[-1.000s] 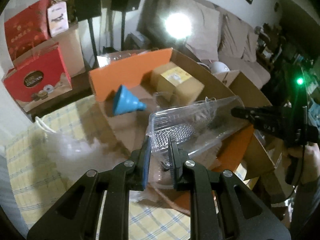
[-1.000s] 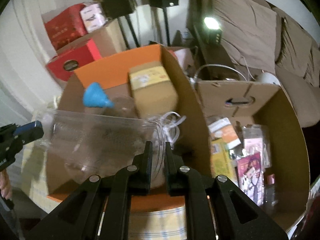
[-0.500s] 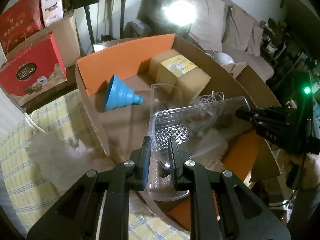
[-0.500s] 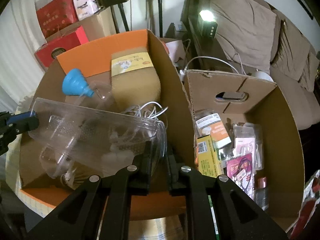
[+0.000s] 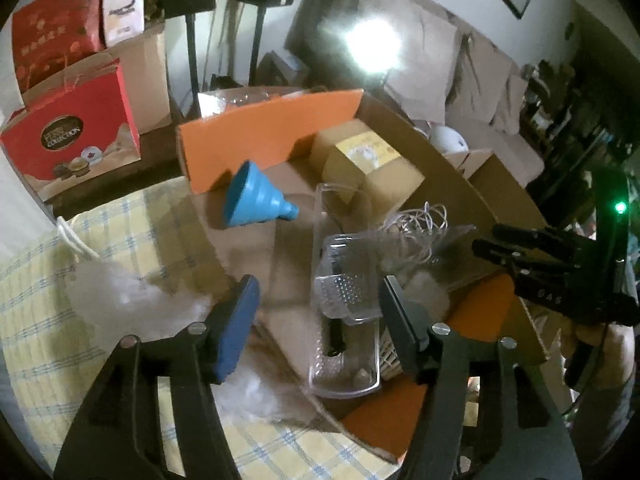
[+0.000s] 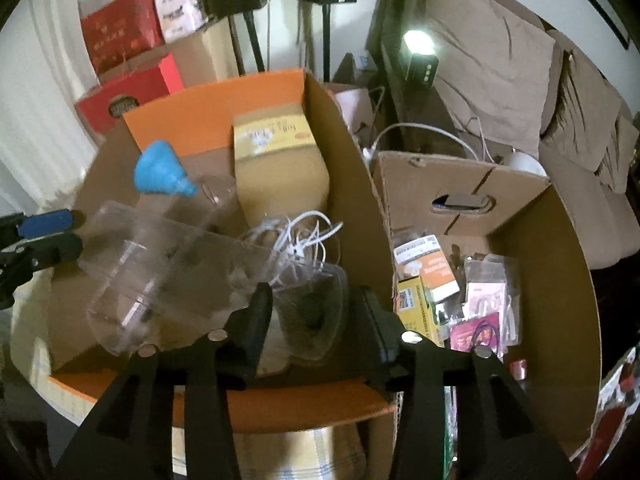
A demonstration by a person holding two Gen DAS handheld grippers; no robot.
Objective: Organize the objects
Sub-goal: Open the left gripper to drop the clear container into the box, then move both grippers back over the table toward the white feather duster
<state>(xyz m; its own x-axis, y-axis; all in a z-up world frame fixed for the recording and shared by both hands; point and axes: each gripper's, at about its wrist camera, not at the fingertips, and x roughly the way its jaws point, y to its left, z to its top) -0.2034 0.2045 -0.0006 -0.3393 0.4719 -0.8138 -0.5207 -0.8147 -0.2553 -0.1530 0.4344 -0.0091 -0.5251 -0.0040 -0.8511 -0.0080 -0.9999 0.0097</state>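
A clear plastic container [image 5: 348, 300] lies inside the orange-flapped cardboard box [image 5: 272, 128], over white cords [image 5: 420, 216]; in the right wrist view the container [image 6: 172, 276] rests on the box floor. My left gripper [image 5: 316, 300] is open with the container's end between its fingers, not gripped. My right gripper [image 6: 316, 312] is open at the container's other end, its fingers apart. A blue funnel [image 5: 256, 196] and a tan carton [image 5: 368, 164] also lie in the box.
A second cardboard box [image 6: 480, 264] holding packets stands to the right. Red gift boxes [image 5: 68, 136] and speaker stands [image 5: 188, 32] are behind. A checked cloth [image 5: 60, 300] covers the table, with white fluff [image 5: 120, 292] by the box's left wall. A sofa [image 6: 520, 80] is at the back right.
Both grippers have opened and let go of the clear container, which has dropped from above the box onto its contents.
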